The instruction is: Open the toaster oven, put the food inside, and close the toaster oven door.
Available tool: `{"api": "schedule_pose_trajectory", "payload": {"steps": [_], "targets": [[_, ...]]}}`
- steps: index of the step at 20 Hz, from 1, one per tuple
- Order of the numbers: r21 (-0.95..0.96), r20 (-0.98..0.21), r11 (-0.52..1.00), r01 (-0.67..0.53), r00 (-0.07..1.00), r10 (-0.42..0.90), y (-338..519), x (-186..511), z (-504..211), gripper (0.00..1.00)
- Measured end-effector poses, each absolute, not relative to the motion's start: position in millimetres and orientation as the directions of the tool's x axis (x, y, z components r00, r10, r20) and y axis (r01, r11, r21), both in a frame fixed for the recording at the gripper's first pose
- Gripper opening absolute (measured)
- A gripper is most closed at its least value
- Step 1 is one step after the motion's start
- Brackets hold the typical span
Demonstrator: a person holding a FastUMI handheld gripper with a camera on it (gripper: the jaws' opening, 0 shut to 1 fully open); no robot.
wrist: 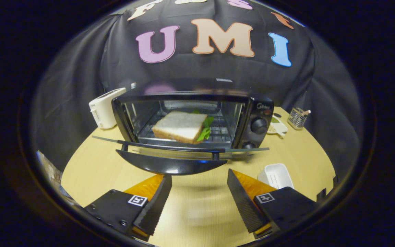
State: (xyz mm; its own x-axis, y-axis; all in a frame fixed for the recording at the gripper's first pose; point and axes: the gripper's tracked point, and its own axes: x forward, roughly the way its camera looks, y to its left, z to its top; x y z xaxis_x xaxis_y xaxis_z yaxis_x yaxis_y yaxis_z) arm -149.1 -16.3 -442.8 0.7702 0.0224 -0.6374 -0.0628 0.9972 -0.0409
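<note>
We see the toaster oven (197, 127) standing on the pale wooden counter (91, 171), straight ahead of us, with its glass door (170, 154) dropped open and lying about level, its handle bar running across the front edge. The sandwich (181, 126), white bread with green leaves poking out at its right side, lies on the wire rack inside the oven, a little left of the middle of the chamber. Two dark knobs (259, 126) sit on the panel at the oven's right end.

Our tool (199, 195) hangs low over the counter just short of the open door, its fingers (156, 202) spread wide apart and holding nothing; bare wood shows between them. The door's rounded lip is just ahead of the fingertips, and between the tool and the oven's mouth there is only this door.

Around the oven, a white toaster (104, 108) stands just beside its left end, towards the cloth wall. Right of the oven, behind its control panel, a small white dish (277, 128) lies on the counter, and further right a wire-mesh holder (297, 118) stands near the counter's edge. A white rectangular tray (275, 175) sits on the counter near the right finger, just beyond it and well apart from the door.
</note>
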Motion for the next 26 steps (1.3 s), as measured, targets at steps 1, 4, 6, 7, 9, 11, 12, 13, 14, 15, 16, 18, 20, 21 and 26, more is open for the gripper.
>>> {"api": "schedule_pose_trajectory", "payload": {"steps": [1,4,6,7,9,11,12,13,14,15,16,18,20,21,26], "targets": [[-0.037,-0.627,0.998,-0.059,0.779,0.023,-17.1,-143.0,-437.4,0.99],[-0.018,-0.602,0.999,-0.039,0.798,0.02,-23.1,-134.8,-427.6,0.99],[-0.005,-0.594,1.0,-0.01,0.805,0.005,-32.0,-131.8,-424.3,0.99],[-0.003,-0.595,1.0,-0.001,0.804,-0.001,-35.7,-131.4,-423.0,0.99],[-0.01,-0.585,1.0,0.006,0.811,-0.01,-44.7,-129.8,-416.9,0.99],[-0.019,-0.577,1.0,0.008,0.816,-0.017,-54.2,-129.8,-411.8,0.99],[-0.024,-0.569,1.0,0.009,0.822,-0.02,-59.4,-128.9,-406.7,0.99],[-0.029,-0.559,1.0,0.008,0.829,-0.023,-64.8,-128.0,-399.0,0.99],[-0.036,-0.543,0.999,0.007,0.839,-0.025,-69.8,-126.8,-390.8,0.99],[-0.042,-0.525,0.999,0.006,0.851,-0.027,-75.6,-124.2,-378.8,0.99],[-0.05,-0.502,0.999,0.005,0.864,-0.029,-81.4,-122.1,-365.8,0.99],[-0.06,-0.445,0.998,0.005,0.895,-0.031,-92.7,-115.7,-333.9,0.99],[-0.062,-0.384,0.998,0.007,0.923,-0.03,-103.9,-108.5,-300.4,0.99],[-0.064,-0.352,0.998,0.01,0.936,-0.032,-110.2,-104.9,-282.0,0.99],[-0.063,-0.205,0.997,0.04,0.977,-0.052,-146.0,-92.4,-204.7,0.99]]}}
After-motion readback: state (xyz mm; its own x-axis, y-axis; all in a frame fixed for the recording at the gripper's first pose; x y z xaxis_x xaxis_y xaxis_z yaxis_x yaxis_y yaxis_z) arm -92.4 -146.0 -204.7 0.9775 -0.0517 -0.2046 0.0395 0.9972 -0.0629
